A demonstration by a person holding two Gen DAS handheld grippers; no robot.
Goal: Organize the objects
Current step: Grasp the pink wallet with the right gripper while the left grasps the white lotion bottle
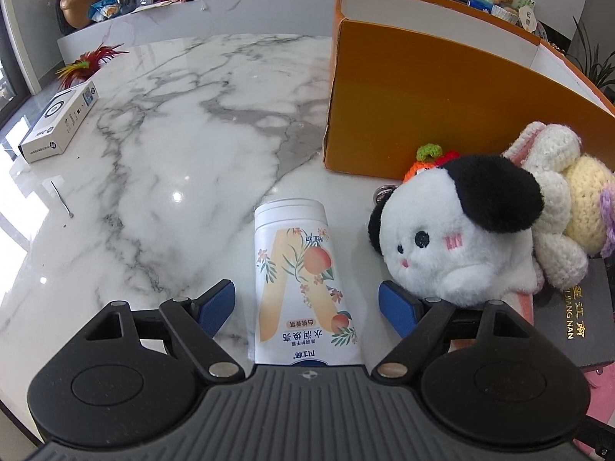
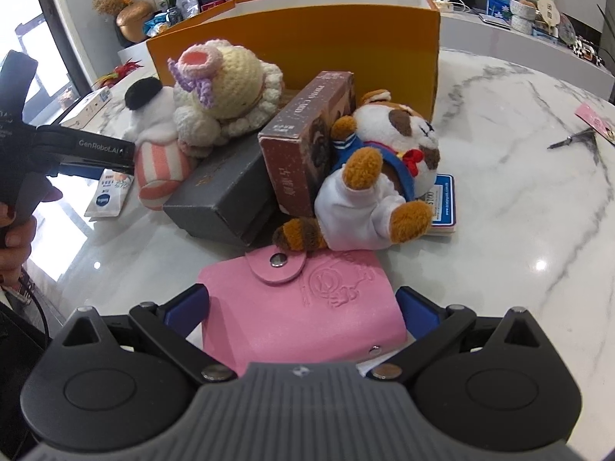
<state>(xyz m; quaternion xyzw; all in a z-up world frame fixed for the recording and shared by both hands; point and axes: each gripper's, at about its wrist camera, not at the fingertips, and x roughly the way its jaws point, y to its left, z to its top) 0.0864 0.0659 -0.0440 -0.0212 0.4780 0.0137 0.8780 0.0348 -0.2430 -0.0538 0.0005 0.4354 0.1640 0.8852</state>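
Note:
A white hand-cream tube [image 1: 296, 269] with peach prints lies on the marble table [image 1: 184, 146], cap away from me. It sits between the fingers of my left gripper [image 1: 307, 307], which is open around it. To its right lies a white plush [image 1: 453, 238] with a black ear, and behind that a crochet doll [image 1: 565, 199]. A pink snap wallet [image 2: 307, 307] lies flat between the fingers of my right gripper [image 2: 303, 313], which is open and spread about as wide as the wallet. A tall orange box [image 2: 307, 38] stands open-topped behind the pile.
A sailor-suit plush [image 2: 376, 176] leans on a brown box [image 2: 307, 146] and a dark grey box [image 2: 223, 196]. A blue card [image 2: 444, 199] lies beneath the plush. A white carton [image 1: 57, 123] lies far left, a metal tool [image 2: 572, 138] far right. A hand [image 2: 15, 230] holds the left gripper's handle.

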